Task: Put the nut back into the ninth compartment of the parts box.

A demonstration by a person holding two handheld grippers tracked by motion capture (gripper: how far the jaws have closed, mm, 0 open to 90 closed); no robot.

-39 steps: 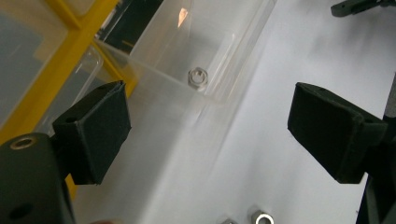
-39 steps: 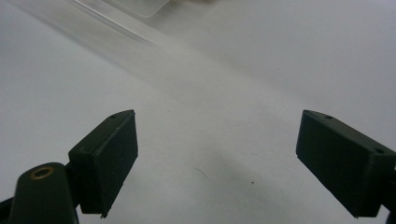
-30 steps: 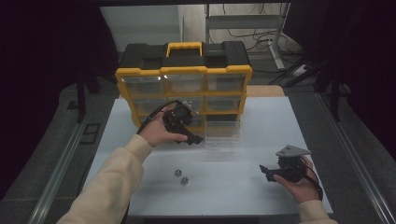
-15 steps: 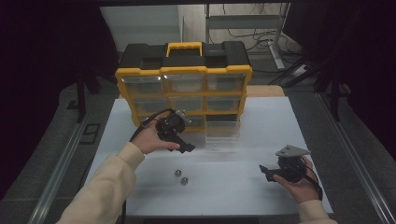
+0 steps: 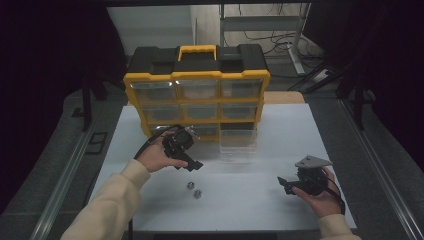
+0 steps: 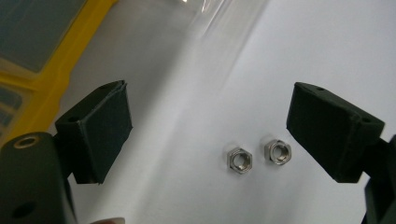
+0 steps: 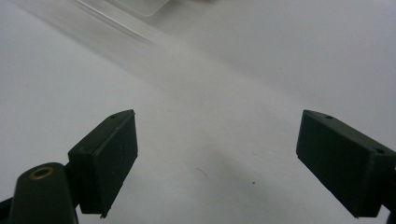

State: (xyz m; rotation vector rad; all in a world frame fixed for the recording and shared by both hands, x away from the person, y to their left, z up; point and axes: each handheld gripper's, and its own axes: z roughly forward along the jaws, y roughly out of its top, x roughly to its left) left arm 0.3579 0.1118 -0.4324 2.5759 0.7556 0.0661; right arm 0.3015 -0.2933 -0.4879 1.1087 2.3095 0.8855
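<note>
Steel hex nuts, two small ones side by side on the white desk, are lying just below the left gripper, which is descending from the yellow organizer, jaws spread, probably to grab one.

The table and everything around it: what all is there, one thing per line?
Table: one, white top, under everything.
Drawer organiser: one, yellow and black with clear drawers, at the table's far edge.
Clear drawer: one, see-through, pulled out, on the table before the organiser's bottom right slot.
Nuts: two, silver, side by side near the table's middle.
Shelf frame: one, pale metal, with cables, behind the table.
Left hand-held gripper: one, black, jaws open, above the nuts.
Right hand-held gripper: one, black, jaws open, near right.
Sleeves: cream, bottom edge.
</note>
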